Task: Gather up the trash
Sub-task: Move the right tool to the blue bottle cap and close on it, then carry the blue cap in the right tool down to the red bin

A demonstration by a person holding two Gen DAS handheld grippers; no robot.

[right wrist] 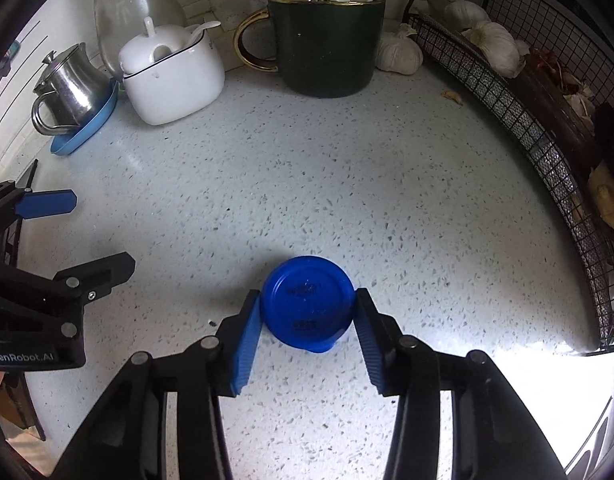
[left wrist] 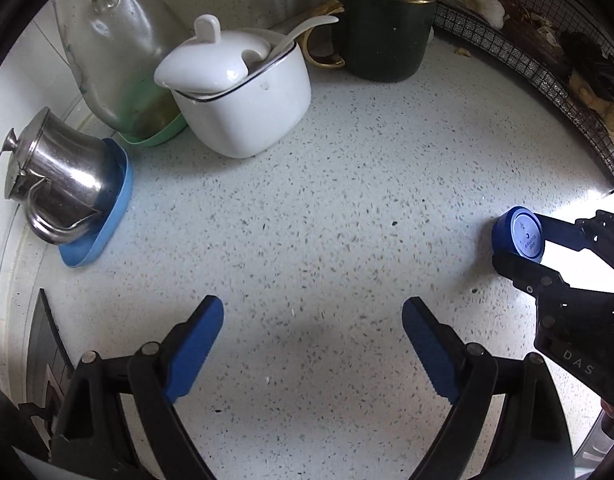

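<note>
Right claw point(right wrist: 307, 312) pinches blue cap point(right wrist: 307, 304), flat face up.

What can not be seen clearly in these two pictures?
- Print on the blue cap: too small and blurred in both views.
- Bottle: its top is cut off by the frame edge in both views.
- Mug contents: only white utensils show, the upper ends cropped.
- Basket: right part lost at the fisheye rim.
- Trash bin: in neither view.

"GenRobot.AI" on left gripper point(right wrist: 63, 236); "DAS" on right gripper point(left wrist: 517, 240)
</note>
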